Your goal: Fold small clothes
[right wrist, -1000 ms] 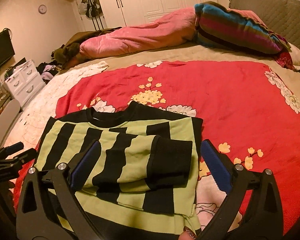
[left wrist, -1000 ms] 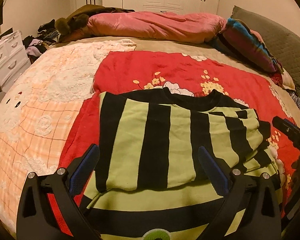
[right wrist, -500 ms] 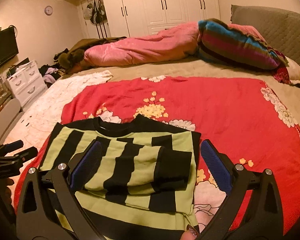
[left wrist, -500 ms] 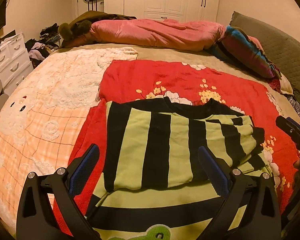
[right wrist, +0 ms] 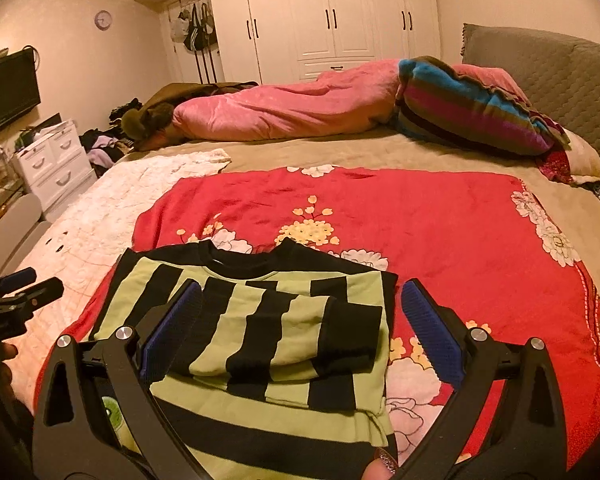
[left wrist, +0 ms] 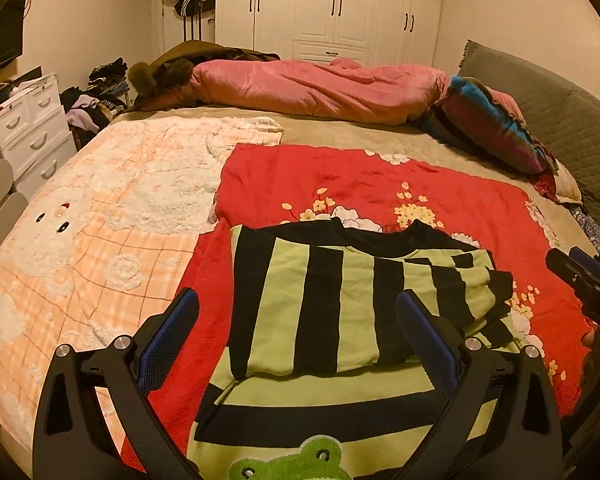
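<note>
A small green-and-black striped sweater point(left wrist: 320, 320) lies flat on a red flowered blanket point(left wrist: 380, 184), both sleeves folded across its front. A green frog patch point(left wrist: 300, 460) shows near its hem. The sweater also shows in the right wrist view point(right wrist: 260, 328), with a black cuff point(right wrist: 352, 336) lying on top. My left gripper point(left wrist: 296, 312) is open and empty, above the sweater's lower left part. My right gripper point(right wrist: 300, 304) is open and empty, above the sweater's right side. Each gripper shows at the edge of the other's view, the right one point(left wrist: 584, 280) and the left one point(right wrist: 16, 292).
The bed carries a peach-and-white fleece blanket point(left wrist: 100, 220) at the left, a pink duvet point(left wrist: 312, 88) at the far side and a striped pillow point(left wrist: 488, 128) at the right. A white drawer unit point(left wrist: 32, 124) stands beyond the bed's left edge.
Both grippers have drawn back and risen from the sweater, so more of the room shows. The sweater has not moved.
</note>
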Available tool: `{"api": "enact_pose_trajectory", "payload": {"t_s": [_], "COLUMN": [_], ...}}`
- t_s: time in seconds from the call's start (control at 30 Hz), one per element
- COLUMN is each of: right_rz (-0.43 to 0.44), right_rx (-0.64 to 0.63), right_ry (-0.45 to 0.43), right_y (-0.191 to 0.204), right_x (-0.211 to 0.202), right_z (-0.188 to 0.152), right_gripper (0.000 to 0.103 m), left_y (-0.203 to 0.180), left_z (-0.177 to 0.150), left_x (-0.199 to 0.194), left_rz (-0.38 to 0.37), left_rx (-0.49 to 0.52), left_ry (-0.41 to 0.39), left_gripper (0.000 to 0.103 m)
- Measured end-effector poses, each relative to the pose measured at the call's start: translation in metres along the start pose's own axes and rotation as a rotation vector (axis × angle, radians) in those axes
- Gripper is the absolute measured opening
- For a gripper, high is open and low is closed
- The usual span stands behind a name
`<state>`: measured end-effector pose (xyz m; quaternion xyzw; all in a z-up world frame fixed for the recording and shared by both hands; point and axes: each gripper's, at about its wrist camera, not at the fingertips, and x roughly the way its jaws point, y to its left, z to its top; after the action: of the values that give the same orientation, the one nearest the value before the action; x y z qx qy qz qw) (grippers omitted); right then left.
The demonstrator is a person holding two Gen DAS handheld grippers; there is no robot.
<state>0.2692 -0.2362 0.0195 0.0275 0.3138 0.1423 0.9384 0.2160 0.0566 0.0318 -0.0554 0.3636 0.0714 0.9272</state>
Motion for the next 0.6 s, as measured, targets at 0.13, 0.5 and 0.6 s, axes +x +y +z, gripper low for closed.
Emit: {"api": "enact_pose_trajectory", "payload": {"t_s": [0.13, 0.5, 0.6], "right_rz": [-0.011, -0.025, -0.026], "right_rx": [0.011, 0.020, 0.018], "right_ry": [0.000, -0.016, -0.023], "right_y": [-0.001, 0.001, 0.004], "right_x": [-0.009, -0.036, -0.043], "right_z": [0.001, 0.007, 0.009], "right_gripper": [0.094, 0.094, 0.094], "left_y": [0.000, 0.004, 0.005], "left_z": [0.002, 0.002, 0.001], "left_x": [-0.011, -0.039, -0.046], "left_rz": [-0.001, -0.016, -0.015], "left_rx": [0.003, -0.007, -0.002], "left_ry": [-0.018, -0.042, -0.051], "left_gripper": [0.099, 0.099, 0.099]}}
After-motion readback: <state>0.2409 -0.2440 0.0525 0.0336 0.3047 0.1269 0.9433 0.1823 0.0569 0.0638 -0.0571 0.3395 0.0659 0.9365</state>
